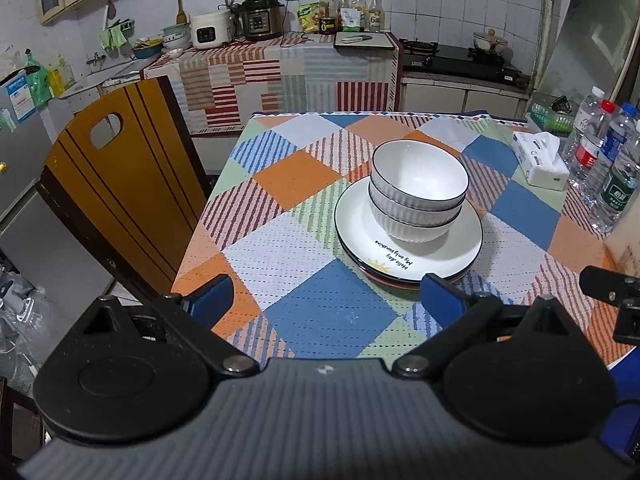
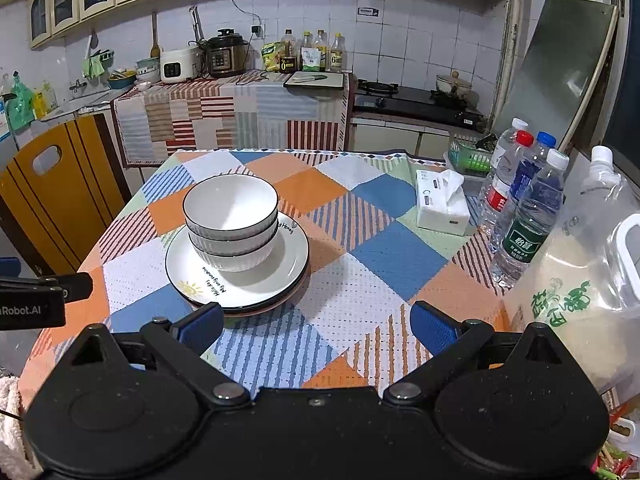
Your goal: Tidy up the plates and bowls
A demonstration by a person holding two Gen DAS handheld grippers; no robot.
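1. Left gripper (image 1: 324,294): nearest item, over the near edge of the table (image 1: 280,264). Jaws spread wide, nothing between them. Its right finger sits just short of the near rim of the plate stack.

2. Right gripper (image 2: 316,322): also over the near edge, jaws wide apart and empty. Its left finger is close to the near rim of the plates (image 2: 256,280).

3. Plates (image 1: 408,248): a stack of several, white one on top with a sun motif and lettering, at least one darker and one pinkish rim showing beneath. Lies flat on the checked cloth, about mid-table. From the left gripper it lies ahead and to the right; from the right gripper, ahead and to the left. So the stack sits between the two tools, and neither is clearly nearer. Being round, it has no long axis; the lettering reads upside down from the near edge.

4. Bowls (image 1: 418,188): three ribbed white bowls with dark rims, nested, mouths up, standing on the top plate a little toward its far side. Stack axis upright, barely leaning if at all.

5. Tissue pack (image 2: 440,204) and water bottles (image 2: 524,200): by the table's right edge, well apart from the crockery.

6. Judgement: sorting looks largely done; any lift would need a rim grip.
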